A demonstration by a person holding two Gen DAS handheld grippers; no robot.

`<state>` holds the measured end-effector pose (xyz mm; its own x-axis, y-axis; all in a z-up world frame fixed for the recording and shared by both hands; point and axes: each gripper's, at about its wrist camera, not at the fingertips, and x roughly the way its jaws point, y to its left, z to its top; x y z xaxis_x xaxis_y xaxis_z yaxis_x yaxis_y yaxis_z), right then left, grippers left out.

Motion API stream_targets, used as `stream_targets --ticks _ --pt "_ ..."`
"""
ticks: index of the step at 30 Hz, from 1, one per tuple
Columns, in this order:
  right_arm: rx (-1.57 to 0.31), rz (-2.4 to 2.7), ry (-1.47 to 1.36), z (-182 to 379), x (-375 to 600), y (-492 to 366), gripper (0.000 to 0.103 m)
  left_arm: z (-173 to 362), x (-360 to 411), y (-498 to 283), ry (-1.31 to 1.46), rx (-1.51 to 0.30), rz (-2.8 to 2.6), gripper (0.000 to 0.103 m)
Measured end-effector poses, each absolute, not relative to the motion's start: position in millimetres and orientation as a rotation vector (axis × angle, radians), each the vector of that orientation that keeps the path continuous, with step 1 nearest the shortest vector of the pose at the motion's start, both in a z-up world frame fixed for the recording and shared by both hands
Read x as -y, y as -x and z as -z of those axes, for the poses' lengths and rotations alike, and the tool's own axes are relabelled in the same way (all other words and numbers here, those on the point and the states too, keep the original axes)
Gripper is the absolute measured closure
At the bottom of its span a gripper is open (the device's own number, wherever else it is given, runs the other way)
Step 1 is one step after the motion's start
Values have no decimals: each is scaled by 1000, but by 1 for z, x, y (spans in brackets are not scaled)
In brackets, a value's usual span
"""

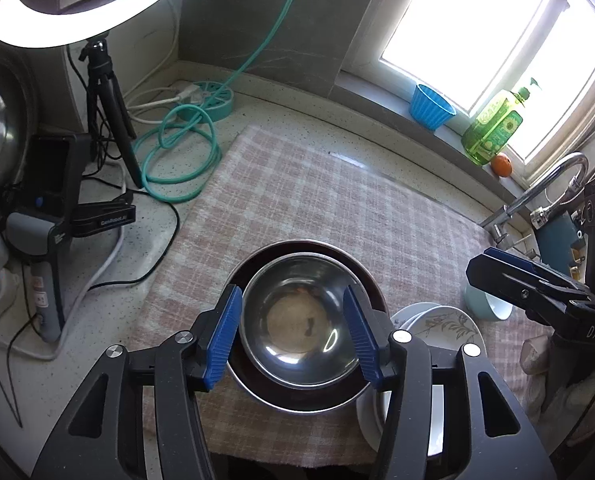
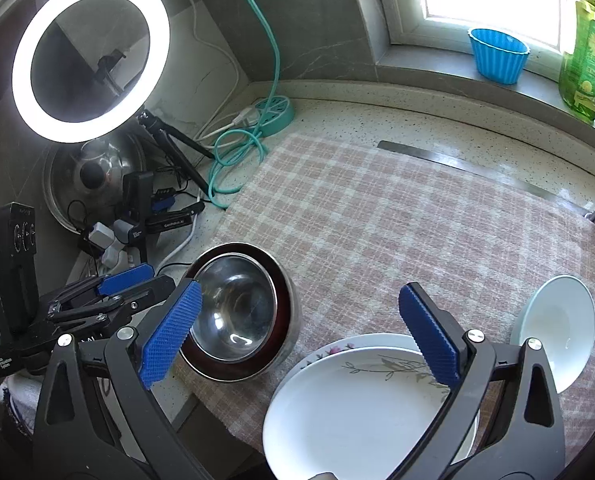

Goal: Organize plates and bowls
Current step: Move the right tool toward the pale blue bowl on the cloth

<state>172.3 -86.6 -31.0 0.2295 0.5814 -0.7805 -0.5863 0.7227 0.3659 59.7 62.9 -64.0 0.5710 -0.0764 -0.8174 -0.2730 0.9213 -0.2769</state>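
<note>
Sitting on the pink checked cloth (image 2: 377, 220), the small shiny steel bowl (image 1: 299, 320) nests inside the bigger steel bowl (image 1: 371, 292), so bowls stay together. The left gripper (image 1: 293, 334) hangs above it, fingers wide, holding nothing. Rightward, white flowered plates (image 2: 361, 396) are stacked; the wide, empty right gripper (image 2: 297, 336) hides their edge

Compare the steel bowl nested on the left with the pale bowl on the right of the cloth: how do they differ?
The steel bowl is shiny metal; the pale bowl is matt white inside, light blue-green outside. The steel bowl sits inside a larger bowl; the pale bowl stands alone on the cloth. The left gripper straddles the steel bowl, open; nothing is around the pale bowl. Both are round, empty and open side up.
</note>
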Motion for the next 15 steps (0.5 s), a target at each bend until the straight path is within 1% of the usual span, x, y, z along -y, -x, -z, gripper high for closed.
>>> stream_targets --ticks 2,15 --pt "-1064 -784 -16 29 99 -176 1 61 -57 -62 391 -953 -111 46" --pt "-997 -640 -115 17 192 -195 0 54 -5 -85 371 -933 -10 46"
